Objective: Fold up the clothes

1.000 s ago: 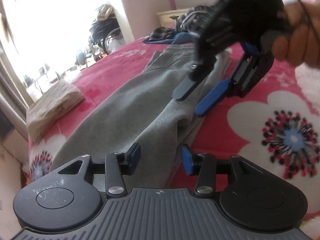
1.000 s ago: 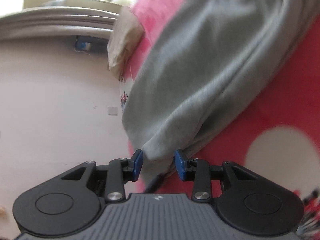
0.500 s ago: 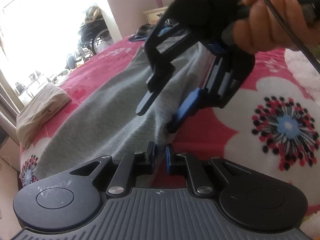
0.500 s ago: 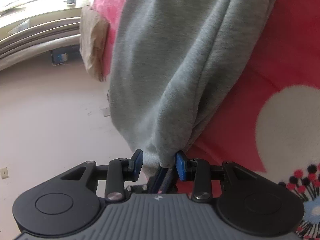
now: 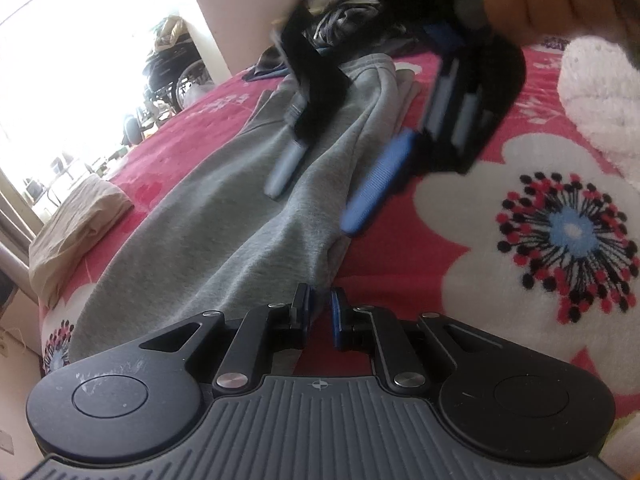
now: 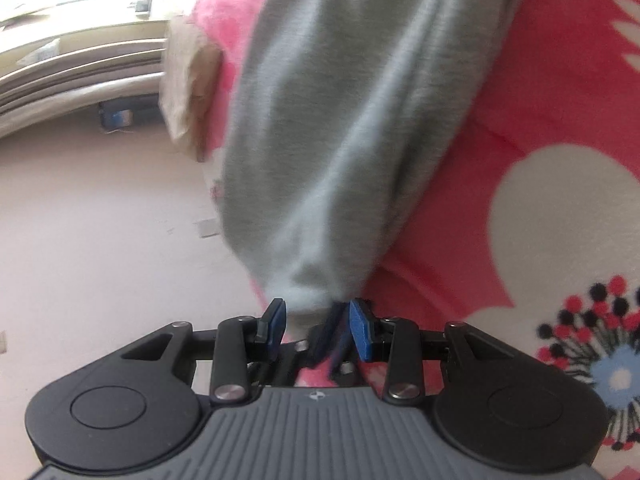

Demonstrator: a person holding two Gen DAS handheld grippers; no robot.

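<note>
While the grey trousers (image 5: 224, 216) lie lengthwise on the pink flowered blanket (image 5: 480, 240), running from the near edge toward the far pile of clothes (image 5: 344, 20), my left gripper (image 5: 319, 312) has its jaws nearly shut on the near hem, pinching a corner of cloth; my right gripper (image 6: 318, 322) stands with jaws parted, a bunched end of the same grey cloth between its pads (image 6: 360, 330) but not clearly clamped. I judge the work to be taking the near end in both tools; to do it well I'd close the right jaws on both layers, level with the left, keeping the hem taut between them so the fold lands straight; a folded beige garment (image 5: 76, 232) sits at the left, clear of the way.
</note>
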